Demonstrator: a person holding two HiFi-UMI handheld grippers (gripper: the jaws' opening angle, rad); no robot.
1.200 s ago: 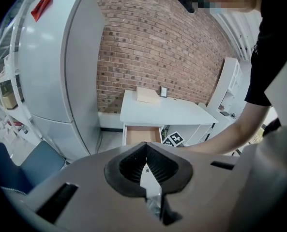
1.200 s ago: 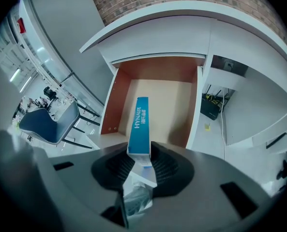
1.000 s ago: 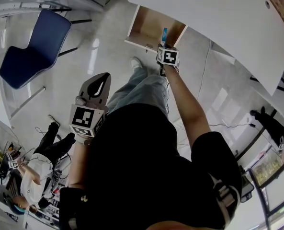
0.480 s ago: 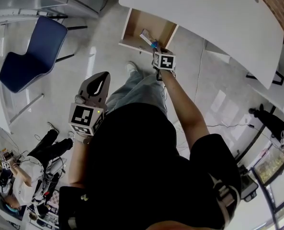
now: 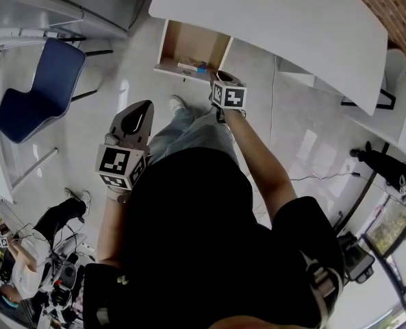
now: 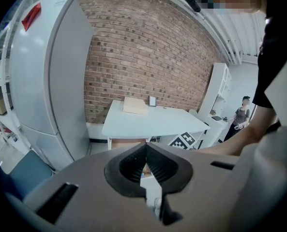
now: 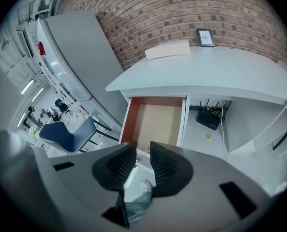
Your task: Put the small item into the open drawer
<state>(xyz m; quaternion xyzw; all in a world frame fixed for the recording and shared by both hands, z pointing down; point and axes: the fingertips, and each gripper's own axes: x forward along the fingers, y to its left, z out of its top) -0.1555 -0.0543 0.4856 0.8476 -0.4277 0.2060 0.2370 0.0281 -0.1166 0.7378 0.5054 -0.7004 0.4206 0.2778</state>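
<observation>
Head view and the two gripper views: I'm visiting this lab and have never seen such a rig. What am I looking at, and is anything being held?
No robot here: a person in a black top holds a two-jaw gripper in each hand. The head view comes from a camera on the person's head, looking steeply down. The other two cameras ride on the grippers and look along their jaws. Under the white desk an open drawer sticks out, and a small item lies in it near the front. The left gripper is shut, with nothing in it. The right gripper, near the drawer's front, has its jaws apart with nothing between them; they have just been closing partway. So nothing is held now.
</observation>
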